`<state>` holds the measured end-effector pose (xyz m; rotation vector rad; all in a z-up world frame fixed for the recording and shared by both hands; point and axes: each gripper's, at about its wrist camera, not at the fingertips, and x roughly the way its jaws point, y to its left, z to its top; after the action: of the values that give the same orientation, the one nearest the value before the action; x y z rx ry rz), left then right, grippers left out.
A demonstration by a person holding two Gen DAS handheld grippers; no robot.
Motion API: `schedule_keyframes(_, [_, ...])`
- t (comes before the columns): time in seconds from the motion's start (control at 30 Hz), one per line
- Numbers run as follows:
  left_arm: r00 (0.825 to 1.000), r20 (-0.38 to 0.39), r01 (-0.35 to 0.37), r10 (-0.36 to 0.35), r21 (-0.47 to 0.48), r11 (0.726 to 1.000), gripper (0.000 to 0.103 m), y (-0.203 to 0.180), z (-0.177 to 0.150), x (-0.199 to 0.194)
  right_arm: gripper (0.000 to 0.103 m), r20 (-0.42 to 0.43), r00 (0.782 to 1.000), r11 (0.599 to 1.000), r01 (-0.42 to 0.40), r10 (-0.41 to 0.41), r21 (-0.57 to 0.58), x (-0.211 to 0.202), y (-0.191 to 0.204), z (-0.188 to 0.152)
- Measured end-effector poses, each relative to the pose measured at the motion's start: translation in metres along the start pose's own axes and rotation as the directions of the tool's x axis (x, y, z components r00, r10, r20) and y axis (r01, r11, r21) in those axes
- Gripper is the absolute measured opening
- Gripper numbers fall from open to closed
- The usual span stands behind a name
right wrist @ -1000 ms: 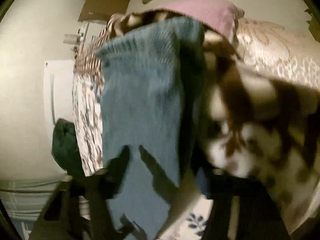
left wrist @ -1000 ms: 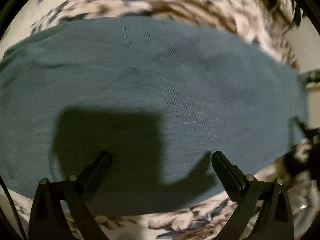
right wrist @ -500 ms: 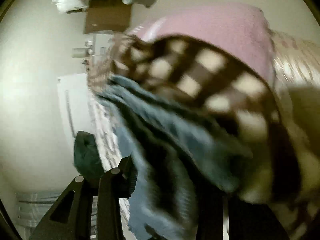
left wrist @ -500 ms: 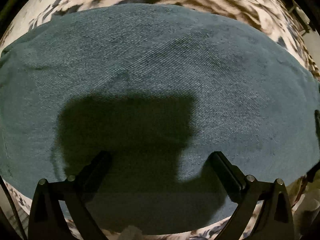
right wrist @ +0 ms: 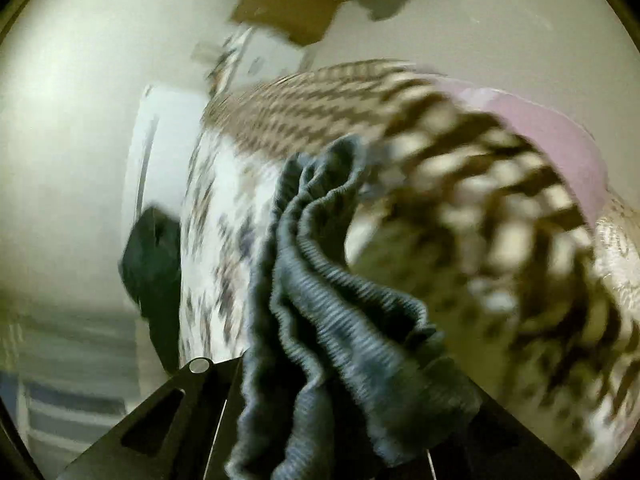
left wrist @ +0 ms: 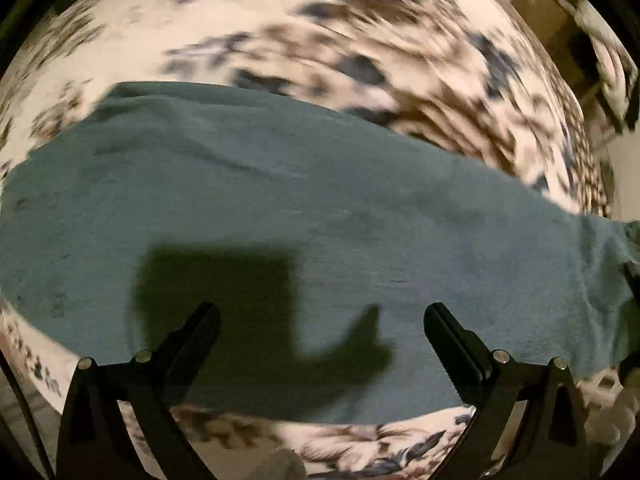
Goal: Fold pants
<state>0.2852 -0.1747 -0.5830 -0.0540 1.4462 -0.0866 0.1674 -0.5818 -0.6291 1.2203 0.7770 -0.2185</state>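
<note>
Pants (left wrist: 304,216): teal, flat across the floral bedspread (left wrist: 280,28), long axis running left to right in the left wrist view, one end trailing off toward the right edge of that view.
Waistband (right wrist: 320,288): ribbed elastic end bunched into folds, up off the bed, filling the middle of the right wrist view.
Right gripper (right wrist: 320,420): jaws together, clamped on the bunched waistband; cloth spilling out on both sides of the grip.
Left gripper (left wrist: 320,316): jaws wide apart, nothing between them, hanging over the flat stretch of fabric and pointing straight down at it; own shadow falling on the cloth just beyond the tips.
Key relation: pants directly under the left jaws, long axis crossing the gap side to side; gathered end already in the right jaws, so right hand nearer to the working end.
Right hand pose: angled downward, looking along the bed toward a brown-and-cream checked blanket (right wrist: 500,184) and a pink pillow (right wrist: 560,140).
Surroundings: dark garment (right wrist: 152,264) hanging at the bed's side edge; much motion blur, fine detail hard to make out.
Step in hand: likely carrying the waistband end over along the length for a fold.
Watch for: layers slipping unevenly out of the bunched grip.
</note>
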Motion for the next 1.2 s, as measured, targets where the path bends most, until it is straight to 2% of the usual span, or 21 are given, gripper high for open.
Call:
schedule_keyframes(0.1, [1.0, 0.022, -0.015, 0.016, -0.067, 0.998, 0.103, 0.042, 0.007, -0.015, 0.006, -0.053, 0.998, 0.987, 0.019, -0.028, -0.16, 0.004, 0.073, -0.022])
schedule_keyframes(0.23, [0.998, 0.05, -0.016, 0.025, -0.172, 0.985, 0.103, 0.102, -0.007, -0.031, 0.006, -0.125, 0.989, 0.938, 0.037, -0.085, -0.346, 0.033, 0.153, -0.089])
schedule_keyframes(0.3, [0.997, 0.067, -0.024, 0.039, -0.217, 0.976, 0.103, 0.131, -0.038, -0.047, 0.006, -0.173, 0.978, 0.904, 0.036, -0.12, -0.427, 0.061, 0.182, -0.147])
schedule_keyframes(0.4, [0.993, 0.084, -0.049, 0.078, -0.299, 0.953, 0.103, 0.191, -0.054, -0.062, 0.006, -0.248, 0.949, 0.841, 0.029, -0.193, -0.54, 0.119, 0.206, -0.238])
schedule_keyframes(0.43, [0.993, 0.083, -0.055, 0.084, -0.31, 0.949, 0.103, 0.202, -0.059, -0.063, 0.006, -0.279, 0.934, 0.812, 0.019, -0.222, -0.583, 0.143, 0.212, -0.279])
schedule_keyframes(0.47, [0.993, 0.076, -0.065, 0.095, -0.32, 0.945, 0.103, 0.219, -0.065, -0.064, 0.006, -0.297, 0.924, 0.792, 0.012, -0.243, -0.611, 0.157, 0.211, -0.301])
schedule_keyframes(0.57, [0.988, 0.084, -0.091, 0.127, -0.342, 0.935, 0.103, 0.256, -0.074, -0.064, 0.011, -0.372, 0.854, 0.709, -0.005, -0.364, -0.705, 0.215, 0.202, -0.375])
schedule_keyframes(0.6, [0.989, 0.084, -0.089, 0.126, -0.351, 0.932, 0.103, 0.265, -0.074, -0.062, 0.024, -0.385, 0.825, 0.683, 0.001, -0.413, -0.73, 0.228, 0.197, -0.392])
schedule_keyframes(0.63, [0.989, 0.087, -0.081, 0.12, -0.36, 0.93, 0.103, 0.273, -0.075, -0.064, 0.045, -0.399, 0.797, 0.66, -0.001, -0.453, -0.751, 0.237, 0.194, -0.406])
schedule_keyframes(0.67, [0.989, 0.103, -0.059, 0.104, -0.374, 0.926, 0.103, 0.28, -0.073, -0.065, 0.056, -0.44, 0.782, 0.665, -0.044, -0.441, -0.745, 0.242, 0.195, -0.41])
schedule_keyframes(0.7, [0.989, 0.116, -0.043, 0.094, -0.382, 0.923, 0.103, 0.282, -0.07, -0.067, 0.086, -0.495, 0.771, 0.695, -0.096, -0.401, -0.713, 0.237, 0.2, -0.408])
schedule_keyframes(0.73, [0.988, 0.133, -0.017, 0.074, -0.386, 0.922, 0.103, 0.282, -0.066, -0.069, 0.098, -0.518, 0.764, 0.711, -0.114, -0.383, -0.694, 0.231, 0.198, -0.407])
schedule_keyframes(0.77, [0.988, 0.145, 0.01, 0.049, -0.385, 0.923, 0.103, 0.281, -0.062, -0.07, 0.098, -0.536, 0.762, 0.728, -0.127, -0.363, -0.673, 0.221, 0.202, -0.399])
schedule_keyframes(0.87, [0.985, 0.167, 0.108, -0.048, -0.37, 0.923, 0.103, 0.271, -0.043, -0.069, 0.098, -0.543, 0.779, 0.773, -0.123, -0.313, -0.622, 0.187, 0.203, -0.358])
schedule_keyframes(0.93, [0.982, 0.152, 0.16, -0.114, -0.342, 0.926, 0.103, 0.257, -0.027, -0.059, 0.098, -0.482, 0.808, 0.776, -0.05, -0.339, -0.629, 0.164, 0.199, -0.33])
schedule_keyframes(0.97, [0.98, 0.137, 0.183, -0.146, -0.316, 0.931, 0.103, 0.246, -0.017, -0.051, 0.098, -0.462, 0.813, 0.777, -0.019, -0.354, -0.629, 0.157, 0.198, -0.32])
schedule_keyframes(1.03, [0.985, 0.094, 0.167, -0.145, -0.283, 0.944, 0.103, 0.229, -0.002, -0.031, 0.098, -0.406, 0.82, 0.779, 0.074, -0.402, -0.623, 0.144, 0.177, -0.288])
schedule_keyframes(1.1, [0.988, 0.004, 0.152, -0.155, -0.226, 0.962, 0.101, 0.209, 0.012, 0.002, 0.098, -0.369, 0.815, 0.782, 0.154, -0.446, -0.604, 0.136, 0.159, -0.265])
schedule_keyframes(1.13, [0.989, -0.054, 0.123, -0.135, -0.186, 0.975, 0.086, 0.198, 0.016, 0.018, 0.098, -0.36, 0.812, 0.784, 0.181, -0.46, -0.594, 0.138, 0.147, -0.25])
schedule_keyframes(1.17, [0.995, -0.069, 0.067, -0.076, -0.128, 0.989, 0.078, 0.187, 0.018, 0.029, 0.098, -0.342, 0.809, 0.786, 0.221, -0.479, -0.577, 0.135, 0.136, -0.239])
schedule_keyframes(1.2, [0.999, -0.051, 0.015, -0.019, -0.077, 0.997, 0.065, 0.179, 0.017, 0.031, 0.098, -0.328, 0.808, 0.788, 0.25, -0.49, -0.562, 0.134, 0.126, -0.231])
